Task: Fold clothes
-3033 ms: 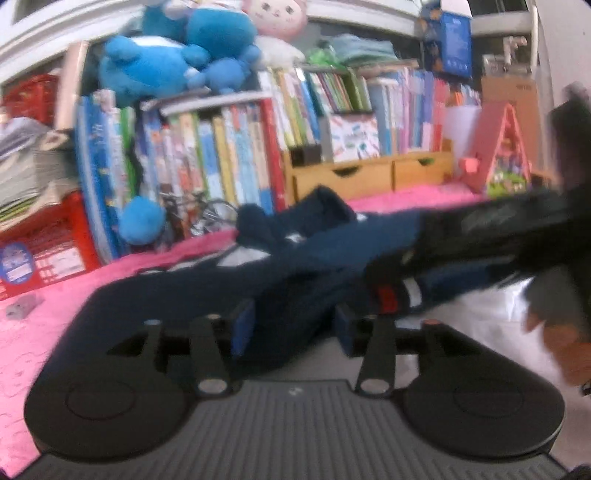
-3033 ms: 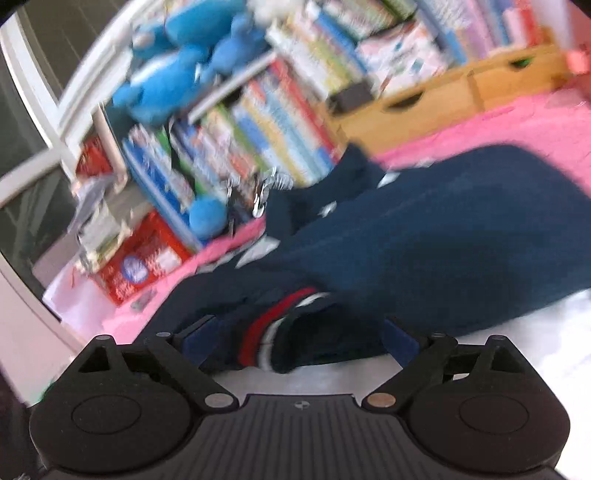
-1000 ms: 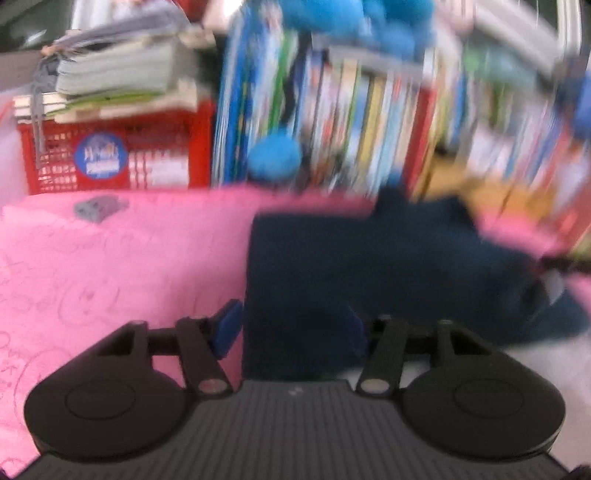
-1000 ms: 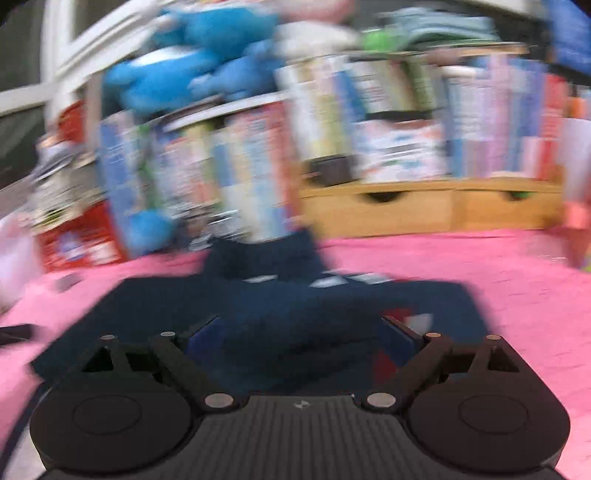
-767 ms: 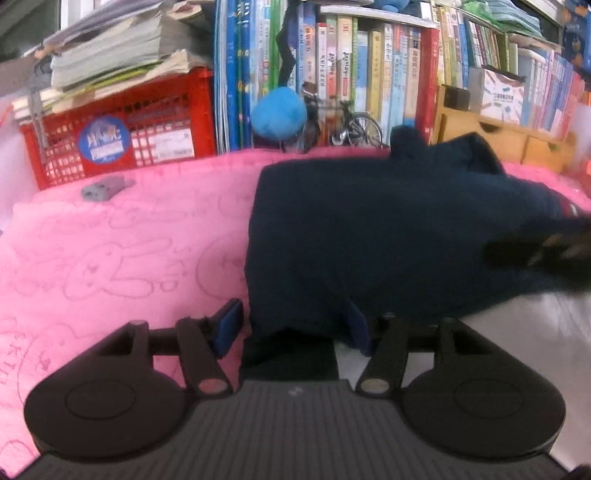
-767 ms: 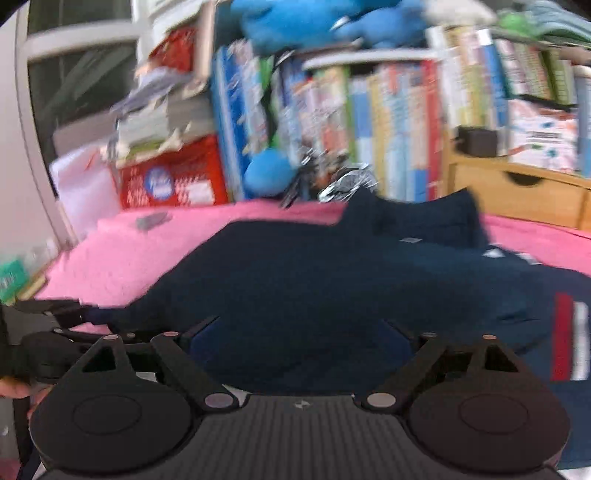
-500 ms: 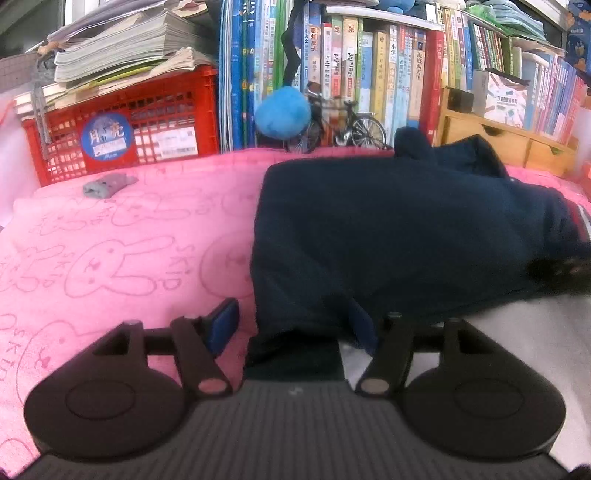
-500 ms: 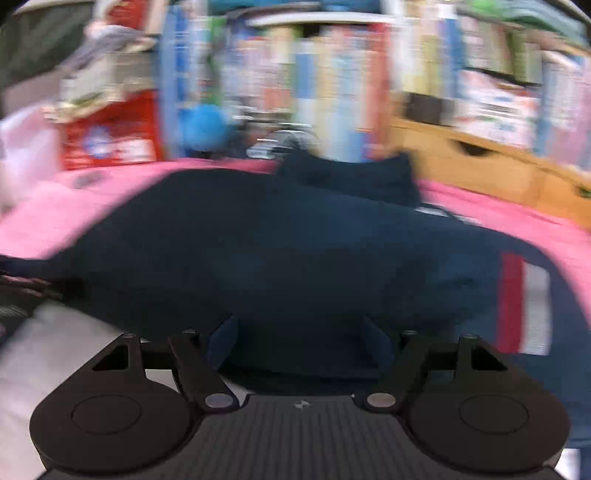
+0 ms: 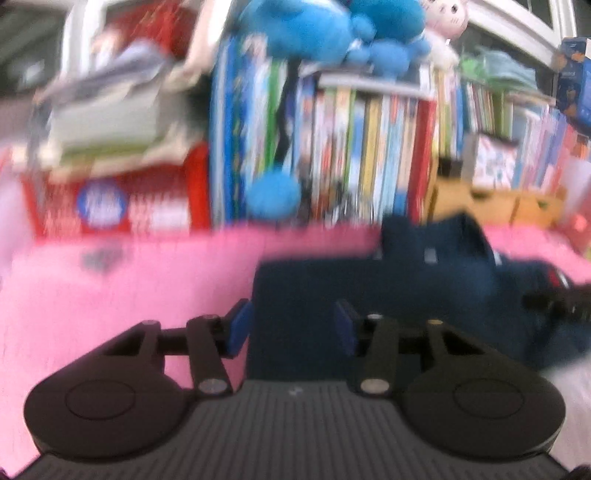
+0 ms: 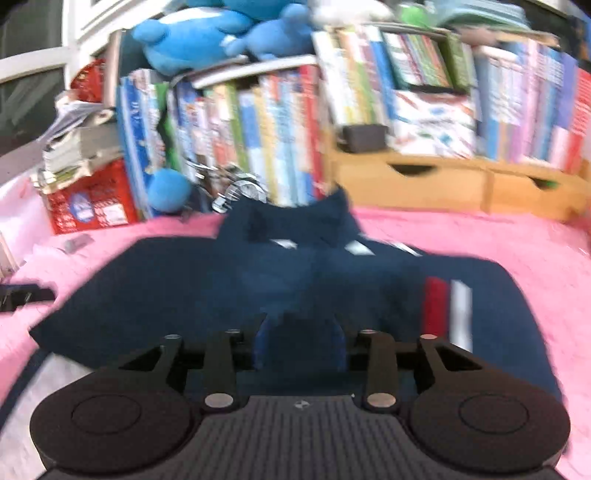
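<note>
A navy polo shirt (image 9: 388, 291) with a red and white sleeve stripe lies on the pink blanket (image 9: 129, 288), collar toward the books. My left gripper (image 9: 291, 326) grips the shirt's near hem at its left corner, fabric between its blue pads. In the right wrist view the shirt (image 10: 221, 291) spreads wide, stripe at the right. My right gripper (image 10: 300, 345) holds the near edge of the shirt, its jaws close together on the cloth. The other gripper shows at the left edge of that view (image 10: 22, 295).
Behind the blanket (image 10: 498, 240) stand rows of books (image 9: 351, 155), a red basket (image 9: 122, 199) with stacked papers, blue plush toys (image 10: 207, 29) and wooden drawers (image 10: 443, 181). A small grey object (image 10: 75, 242) lies on the blanket at the left.
Both views have tilted up and blurred with motion. The left gripper has drawn back along the shirt's hem. The right gripper's jaws have narrowed on the shirt's edge.
</note>
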`<act>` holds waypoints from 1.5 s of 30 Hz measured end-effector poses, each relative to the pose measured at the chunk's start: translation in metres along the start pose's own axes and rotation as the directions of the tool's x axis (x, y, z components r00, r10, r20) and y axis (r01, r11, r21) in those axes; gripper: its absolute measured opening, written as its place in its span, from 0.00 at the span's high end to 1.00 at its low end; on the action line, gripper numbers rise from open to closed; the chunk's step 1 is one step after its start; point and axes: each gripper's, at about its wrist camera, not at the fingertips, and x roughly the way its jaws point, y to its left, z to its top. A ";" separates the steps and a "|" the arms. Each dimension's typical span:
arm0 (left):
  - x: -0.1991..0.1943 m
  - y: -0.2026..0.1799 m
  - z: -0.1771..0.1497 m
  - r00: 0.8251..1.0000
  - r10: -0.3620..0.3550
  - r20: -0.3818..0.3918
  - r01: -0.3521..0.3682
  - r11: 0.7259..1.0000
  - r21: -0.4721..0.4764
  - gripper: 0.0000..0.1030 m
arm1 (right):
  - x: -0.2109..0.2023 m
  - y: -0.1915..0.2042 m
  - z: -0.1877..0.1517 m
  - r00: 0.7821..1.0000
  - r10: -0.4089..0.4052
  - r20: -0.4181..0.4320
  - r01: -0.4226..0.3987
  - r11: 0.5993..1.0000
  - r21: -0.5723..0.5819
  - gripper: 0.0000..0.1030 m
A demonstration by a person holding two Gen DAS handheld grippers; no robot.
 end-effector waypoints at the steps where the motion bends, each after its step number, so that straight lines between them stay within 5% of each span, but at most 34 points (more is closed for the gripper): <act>1: 0.018 -0.005 0.008 1.000 -0.008 -0.016 0.008 1.000 0.006 0.54 | 0.009 0.009 0.006 1.000 -0.001 0.005 0.001 1.000 -0.012 0.56; 6: 0.096 0.000 0.009 0.983 -0.020 -0.183 0.000 0.994 -0.107 0.54 | 0.047 0.043 0.019 1.000 -0.007 0.020 0.008 0.999 -0.031 0.42; 14: 0.102 0.004 -0.015 0.987 0.077 -0.143 -0.085 0.995 -0.048 0.51 | 0.082 0.074 0.012 0.998 0.022 -0.061 -0.030 0.991 -0.133 0.28; 19: 0.102 0.006 -0.012 0.987 0.075 -0.145 -0.082 0.996 -0.046 0.50 | 0.075 0.003 0.008 0.969 -0.243 -0.040 0.236 0.964 -0.125 0.27; 22: 0.102 0.006 -0.011 0.985 0.082 -0.149 -0.089 0.995 -0.039 0.48 | 0.065 -0.053 0.007 0.972 -0.233 -0.038 0.231 0.972 -0.049 0.56; 23: 0.103 0.006 -0.011 0.985 0.087 -0.150 -0.094 0.995 -0.038 0.46 | 0.067 -0.056 0.007 0.971 -0.237 -0.038 0.234 0.970 -0.063 0.58; 26: 0.103 0.006 -0.010 0.983 0.106 -0.151 -0.113 0.993 -0.037 0.42 | 0.071 -0.040 0.009 0.948 -0.318 -0.019 0.312 0.939 -0.144 0.46; 28: 0.092 0.011 -0.011 0.985 0.101 -0.139 -0.108 0.993 -0.049 0.48 | 0.071 -0.025 0.009 0.920 -0.391 0.007 0.385 0.903 -0.192 0.39; 33: 0.029 0.009 -0.027 0.993 0.098 -0.066 -0.100 0.995 -0.028 0.48 | 0.032 -0.006 0.004 0.966 -0.258 0.025 0.259 0.958 -0.123 0.30; 37: 0.013 0.009 -0.048 0.979 0.151 -0.134 -0.151 0.988 0.009 0.46 | 0.014 0.014 -0.003 0.993 -0.111 -0.028 0.107 0.986 -0.127 0.30; 42: 0.020 0.025 -0.053 0.975 0.150 -0.164 -0.159 0.986 -0.043 0.28 | 0.019 0.009 -0.019 0.987 -0.143 -0.079 0.128 0.976 -0.174 0.27; 44: 0.020 0.029 -0.050 0.974 0.144 -0.175 -0.156 0.986 -0.057 0.30 | 0.015 -0.006 -0.017 0.988 -0.137 -0.078 0.127 0.984 -0.125 0.37; 45: 0.015 0.028 -0.048 0.974 0.145 -0.176 -0.157 0.986 -0.056 0.39 | 0.009 -0.009 -0.012 0.987 -0.139 -0.080 0.131 0.986 -0.099 0.41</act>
